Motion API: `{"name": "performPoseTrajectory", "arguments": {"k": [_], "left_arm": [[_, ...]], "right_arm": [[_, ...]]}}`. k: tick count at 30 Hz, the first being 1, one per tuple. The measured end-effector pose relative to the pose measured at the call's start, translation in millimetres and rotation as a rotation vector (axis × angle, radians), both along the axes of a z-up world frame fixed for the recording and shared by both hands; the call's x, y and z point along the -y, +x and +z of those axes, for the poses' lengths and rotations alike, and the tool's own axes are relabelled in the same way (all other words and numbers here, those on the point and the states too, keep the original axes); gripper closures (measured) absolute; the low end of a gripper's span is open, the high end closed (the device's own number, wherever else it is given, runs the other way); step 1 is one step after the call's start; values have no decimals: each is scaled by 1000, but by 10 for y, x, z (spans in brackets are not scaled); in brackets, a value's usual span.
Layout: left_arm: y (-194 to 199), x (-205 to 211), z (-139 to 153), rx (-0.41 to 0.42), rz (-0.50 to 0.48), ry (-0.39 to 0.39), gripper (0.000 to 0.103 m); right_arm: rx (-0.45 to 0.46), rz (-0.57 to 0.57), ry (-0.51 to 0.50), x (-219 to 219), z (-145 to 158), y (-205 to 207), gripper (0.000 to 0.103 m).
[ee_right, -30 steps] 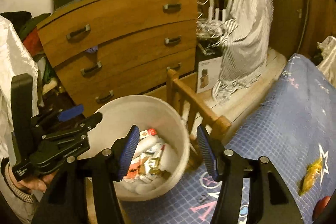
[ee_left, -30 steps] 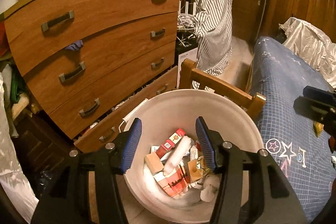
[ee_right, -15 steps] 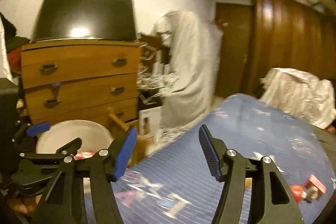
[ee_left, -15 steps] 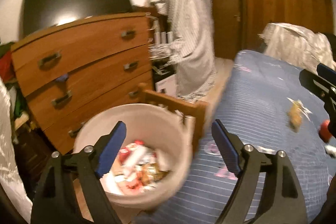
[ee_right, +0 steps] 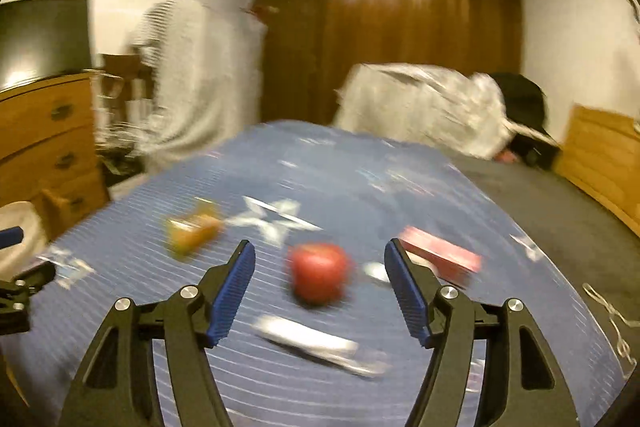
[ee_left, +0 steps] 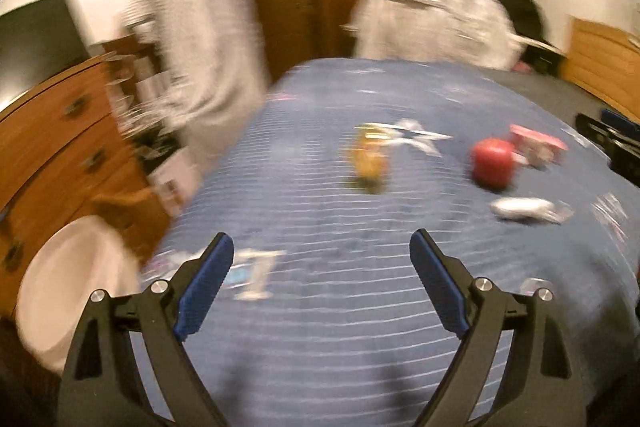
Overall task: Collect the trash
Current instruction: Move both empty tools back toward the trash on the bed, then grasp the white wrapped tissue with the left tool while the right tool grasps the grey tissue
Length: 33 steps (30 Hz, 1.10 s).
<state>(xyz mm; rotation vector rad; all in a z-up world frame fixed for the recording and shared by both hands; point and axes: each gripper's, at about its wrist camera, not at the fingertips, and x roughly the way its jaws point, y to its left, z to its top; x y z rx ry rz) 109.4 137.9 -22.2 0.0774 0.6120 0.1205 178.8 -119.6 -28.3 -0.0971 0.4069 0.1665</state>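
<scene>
**Both grippers over the bed, jaws apart, nothing held**

I have the left gripper (ee_left: 318, 247) above the blue bedspread (ee_left: 320, 347), its blue pads spread wide with only the cover showing between them. Its jaws have just been opening further. The right gripper (ee_right: 318, 253) is also over the bed; its jaws have just been opening too, and they stand apart with no grip on anything.

The trash lies scattered on the bedspread ahead of me. In the right wrist view a red round object (ee_right: 319, 277) sits in the gap between the fingers but beyond the tips, not touched. Near it, closer to the camera, lies a white wrapper (ee_right: 316, 343). A pink-red box (ee_right: 440, 259) lies just behind the right pad, and a yellow-orange wrapper (ee_right: 192, 231) lies off to the left, well apart from the red one. Both views are heavily smeared, so I cannot say for certain what each piece is.

The white bucket (ee_left: 68, 279) stands off the bed's left corner, beside the wooden chest of drawers (ee_left: 60, 139). A pale crumpled heap (ee_right: 420, 107) rests at the bed's far end.
</scene>
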Motion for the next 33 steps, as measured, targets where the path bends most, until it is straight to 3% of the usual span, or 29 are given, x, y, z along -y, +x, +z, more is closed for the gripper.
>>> {"name": "performPoseTrajectory", "arguments": {"k": [3, 6, 9, 13, 19, 20, 22, 23, 24, 26, 28, 30, 33], "left_arm": [[217, 426, -98, -47, -211, 17, 17], [439, 863, -213, -102, -425, 69, 17], [678, 1207, -318, -151, -604, 118, 17], [981, 1496, -464, -198, -739, 155, 17], [1401, 1678, -685, -254, -818, 115, 17], [1454, 1711, -733, -266, -826, 112, 19], [1542, 1758, -800, -287, -832, 107, 33], [1564, 1784, -848, -310, -844, 101, 39], [1592, 1820, -895, -332, -853, 103, 52], [1561, 1843, -913, -334, -867, 105, 58], [1508, 1848, -896, -324, -866, 108, 73], [1443, 1829, -866, -300, -835, 125, 77], [1277, 1718, -752, -261, -808, 84, 77]], "right_arm": [[-48, -32, 17, 638, -178, 166, 29], [-122, 7, 23, 1102, -370, 424, 21], [-180, 70, 23, 1316, -545, 700, 18], [-251, 135, 2, 1289, -747, 1190, 18], [-325, 179, -12, 938, -912, 1968, 19], [-336, 176, -11, 909, -957, 2087, 24], [-380, 182, 8, 871, -1072, 2295, 37], [-390, 181, 10, 789, -1089, 2329, 50], [-408, 189, 19, 770, -1155, 2372, 55], [-419, 196, 32, 745, -1232, 2394, 64], [-394, 190, 68, 758, -1208, 2369, 74], [-362, 175, 127, 810, -1135, 2220, 78], [-333, 171, 189, 870, -1035, 1966, 79]]}}
